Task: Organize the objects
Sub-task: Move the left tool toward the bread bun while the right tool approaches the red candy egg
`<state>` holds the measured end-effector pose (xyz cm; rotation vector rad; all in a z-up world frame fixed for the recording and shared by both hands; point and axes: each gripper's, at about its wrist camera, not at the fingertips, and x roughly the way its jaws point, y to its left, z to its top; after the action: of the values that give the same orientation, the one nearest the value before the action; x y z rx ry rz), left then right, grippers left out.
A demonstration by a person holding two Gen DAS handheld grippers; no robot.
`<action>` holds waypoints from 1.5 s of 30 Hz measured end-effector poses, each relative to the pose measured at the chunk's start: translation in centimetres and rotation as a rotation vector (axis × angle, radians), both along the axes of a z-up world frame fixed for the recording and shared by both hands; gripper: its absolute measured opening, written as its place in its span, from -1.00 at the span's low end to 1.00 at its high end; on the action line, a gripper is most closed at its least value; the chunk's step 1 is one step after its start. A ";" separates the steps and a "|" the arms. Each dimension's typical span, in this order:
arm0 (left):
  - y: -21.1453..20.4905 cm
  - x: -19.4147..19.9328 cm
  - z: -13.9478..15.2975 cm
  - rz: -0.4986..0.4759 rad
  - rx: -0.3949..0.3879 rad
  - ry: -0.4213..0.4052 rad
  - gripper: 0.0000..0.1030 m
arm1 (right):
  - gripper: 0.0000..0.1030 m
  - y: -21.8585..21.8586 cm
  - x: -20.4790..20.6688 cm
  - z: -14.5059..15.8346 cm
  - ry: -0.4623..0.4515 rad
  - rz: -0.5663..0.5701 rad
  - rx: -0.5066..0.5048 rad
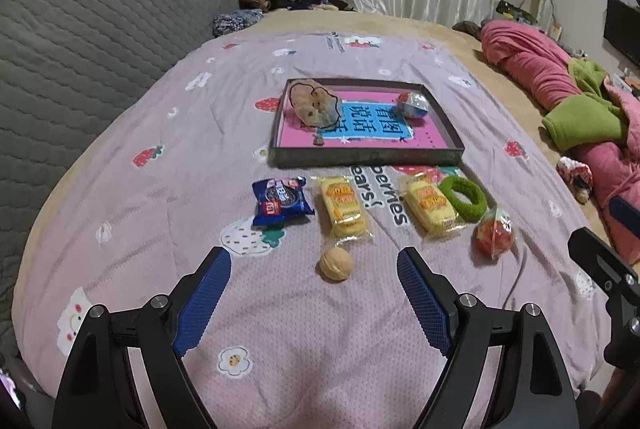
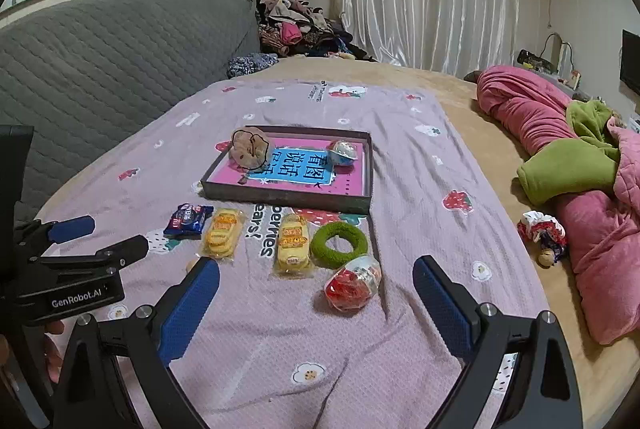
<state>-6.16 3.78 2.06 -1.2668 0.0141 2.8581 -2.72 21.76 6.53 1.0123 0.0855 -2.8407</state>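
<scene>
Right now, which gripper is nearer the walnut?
Left. The walnut lies just ahead of the open left gripper, roughly centred between its fingers. The right gripper is off to the walnut's right, lined up on the red capsule instead.

A bed (image 1: 460, 41) carries a lilac blanket (image 1: 140, 117) printed with strawberries. On the blanket lie a shallow tray (image 1: 360, 155), a blue biscuit packet (image 1: 282, 201), two yellow snack packs (image 1: 345, 207) (image 1: 430, 205), a green hair tie (image 1: 464, 198), a walnut (image 1: 336, 264) and what looks like a clear capsule with red contents (image 1: 494, 234). A pink quilt (image 1: 532, 65) lies bunched on the bare mattress beside it.
</scene>
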 end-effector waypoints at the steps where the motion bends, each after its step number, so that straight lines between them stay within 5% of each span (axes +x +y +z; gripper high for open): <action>1: 0.0 0.0 -0.2 0.000 0.001 -0.005 0.67 | 0.90 0.0 0.0 -0.1 -0.001 0.000 0.002; 45: 1.4 -1.5 -5.9 -0.021 0.005 -0.096 0.67 | 0.90 1.5 -1.6 -6.3 -0.104 -0.036 -0.006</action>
<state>-7.63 5.19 -3.86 -1.3918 0.0185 2.7746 -4.36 23.22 0.25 1.1703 0.0493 -2.8120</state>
